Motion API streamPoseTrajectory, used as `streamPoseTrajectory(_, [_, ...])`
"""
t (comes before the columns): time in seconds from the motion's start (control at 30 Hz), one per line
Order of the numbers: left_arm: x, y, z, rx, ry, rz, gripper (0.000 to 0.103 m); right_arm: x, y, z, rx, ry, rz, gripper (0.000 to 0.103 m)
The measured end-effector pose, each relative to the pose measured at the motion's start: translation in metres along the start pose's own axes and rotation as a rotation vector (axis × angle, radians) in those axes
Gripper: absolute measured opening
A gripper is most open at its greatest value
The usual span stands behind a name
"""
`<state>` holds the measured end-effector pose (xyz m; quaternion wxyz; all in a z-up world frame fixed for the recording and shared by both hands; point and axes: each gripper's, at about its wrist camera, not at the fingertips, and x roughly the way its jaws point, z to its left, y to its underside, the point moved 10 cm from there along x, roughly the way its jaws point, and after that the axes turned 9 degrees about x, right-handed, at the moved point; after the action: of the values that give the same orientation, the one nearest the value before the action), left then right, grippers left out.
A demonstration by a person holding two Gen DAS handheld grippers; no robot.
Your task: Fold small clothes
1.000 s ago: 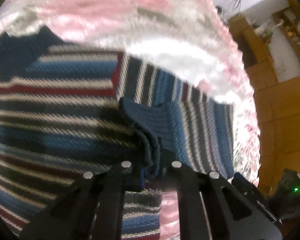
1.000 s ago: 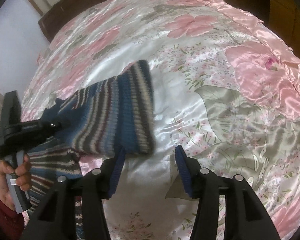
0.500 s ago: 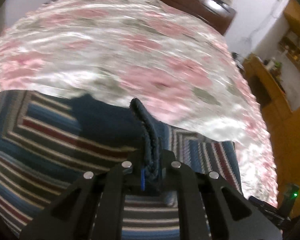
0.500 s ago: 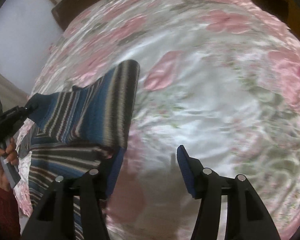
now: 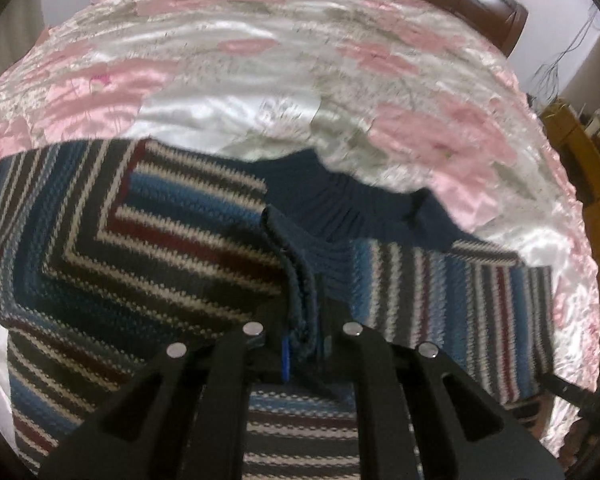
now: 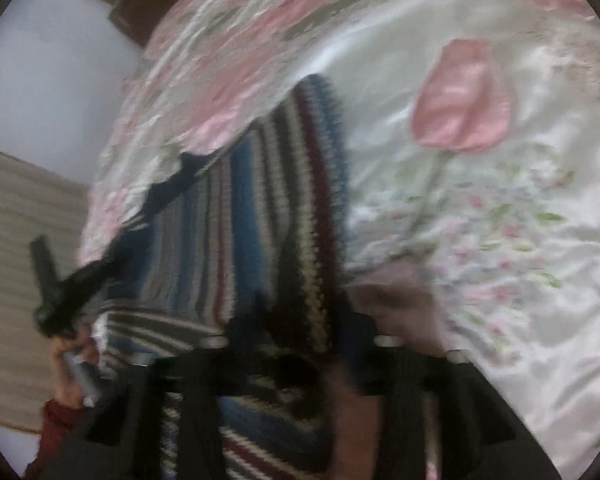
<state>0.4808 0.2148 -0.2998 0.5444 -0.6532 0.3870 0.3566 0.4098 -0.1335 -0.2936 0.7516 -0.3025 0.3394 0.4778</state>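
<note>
The floral bedspread (image 6: 480, 216) lies bare to the right of the striped sweater (image 5: 160, 248), leaving open passage. The headboard (image 5: 460, 4) bounds the far edge; a wooden cabinet (image 5: 592, 176) stands beside the bed.

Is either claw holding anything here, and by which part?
The left claw is shut on the striped sweater, pinching its dark blue ribbed edge. The right claw straddles a striped fold, but blur hides whether it grips.

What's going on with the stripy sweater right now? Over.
Left gripper shut on sweater at its navy edge. Right gripper at sweater's edge; too blurred to tell its grip. Sweater partly folded on floral bedspread. Nothing blocking.
</note>
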Motion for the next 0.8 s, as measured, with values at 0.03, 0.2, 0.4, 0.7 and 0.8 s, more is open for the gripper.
streamPoseTrajectory(0.03, [0.002, 0.002, 0.002, 0.001, -0.004, 0.002, 0.009, -0.001, 0.0, 0.001, -0.024, 0.017, -0.01, 0.027])
streamPoseTrajectory(0.2, [0.025, 0.021, 0.02, -0.01, -0.033, 0.065, 0.019, 0.006, 0.009, -0.021, -0.003, 0.109, 0.005, 0.023])
streamPoseTrajectory(0.4, [0.006, 0.018, 0.043, -0.046, -0.086, 0.038, 0.034, 0.004, 0.009, -0.019, -0.001, 0.099, 0.007, 0.027])
streamPoseTrajectory(0.7, [-0.033, 0.004, 0.007, -0.022, 0.043, -0.014, 0.043, -0.014, 0.006, 0.041, -0.127, 0.102, -0.051, 0.036])
streamPoseTrajectory(0.8, [-0.013, 0.015, -0.014, 0.02, 0.045, 0.035, 0.044, 0.008, 0.008, 0.042, -0.127, 0.144, -0.016, 0.036])
